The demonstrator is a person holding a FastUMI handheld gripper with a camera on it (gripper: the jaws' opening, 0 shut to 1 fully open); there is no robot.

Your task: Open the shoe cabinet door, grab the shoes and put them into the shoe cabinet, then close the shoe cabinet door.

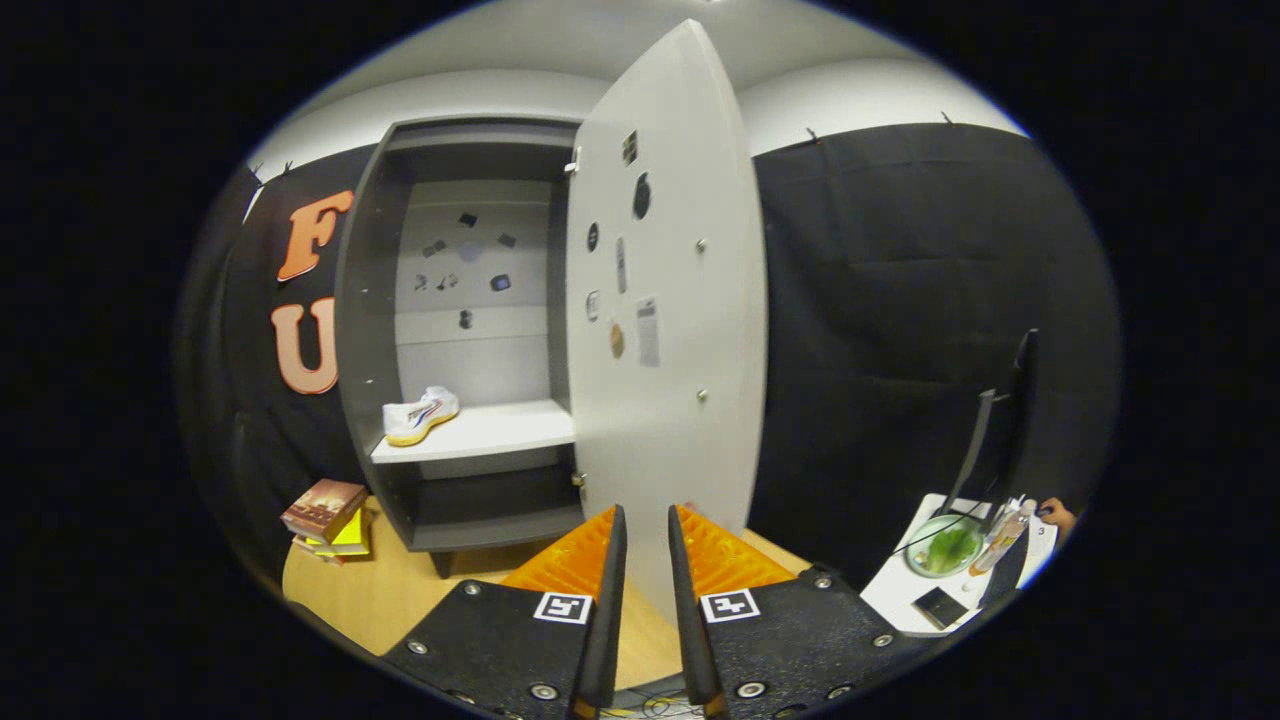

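On shelf: shoe [421,415] (door [665,300] open); claw [646,560] near-closed.

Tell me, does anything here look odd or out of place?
Nothing damaged or spilled. One shoe lies alone on the cabinet shelf, the door hangs open, and the tool holds its fingers narrowly apart, gripping nothing.

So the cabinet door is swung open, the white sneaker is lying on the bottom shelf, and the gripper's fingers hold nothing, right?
Not quite. The gripper view shows the white sneaker on the light middle shelf, not the bottom one, which lies below it. The rest holds: the cabinet door is swung open, and the gripper holds nothing, its fingers nearly together just before the door's lower edge.
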